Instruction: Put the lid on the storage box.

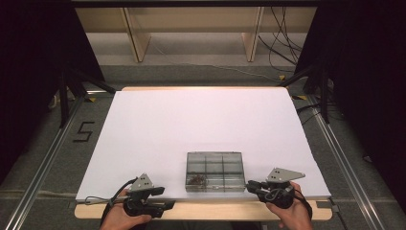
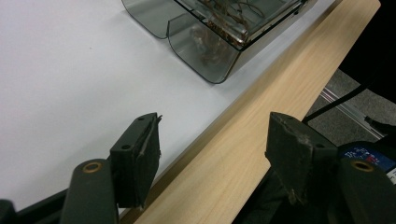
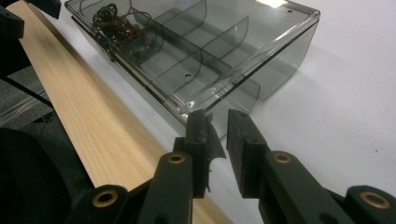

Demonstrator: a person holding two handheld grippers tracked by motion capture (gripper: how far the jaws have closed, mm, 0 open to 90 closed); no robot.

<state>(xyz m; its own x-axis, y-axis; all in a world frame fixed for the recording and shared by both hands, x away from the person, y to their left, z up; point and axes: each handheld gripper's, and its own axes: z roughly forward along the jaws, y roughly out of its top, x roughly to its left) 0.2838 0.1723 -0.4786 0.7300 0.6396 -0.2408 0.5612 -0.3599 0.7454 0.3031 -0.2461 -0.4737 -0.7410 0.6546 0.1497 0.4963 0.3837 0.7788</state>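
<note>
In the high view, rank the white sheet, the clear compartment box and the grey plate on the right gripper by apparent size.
1. White sheet, by far the largest.
2. Clear compartment box.
3. Grey plate on the right gripper, smallest.

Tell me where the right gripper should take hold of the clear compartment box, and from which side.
Grip the clear compartment box by its right end wall, coming in level from the right. The box lies flat near the table's front edge, and that thin upright wall faces the right gripper, whose nearly closed jaws would likely need to open first. The tangled contents sit in the front left compartment, away from this grip.
</note>
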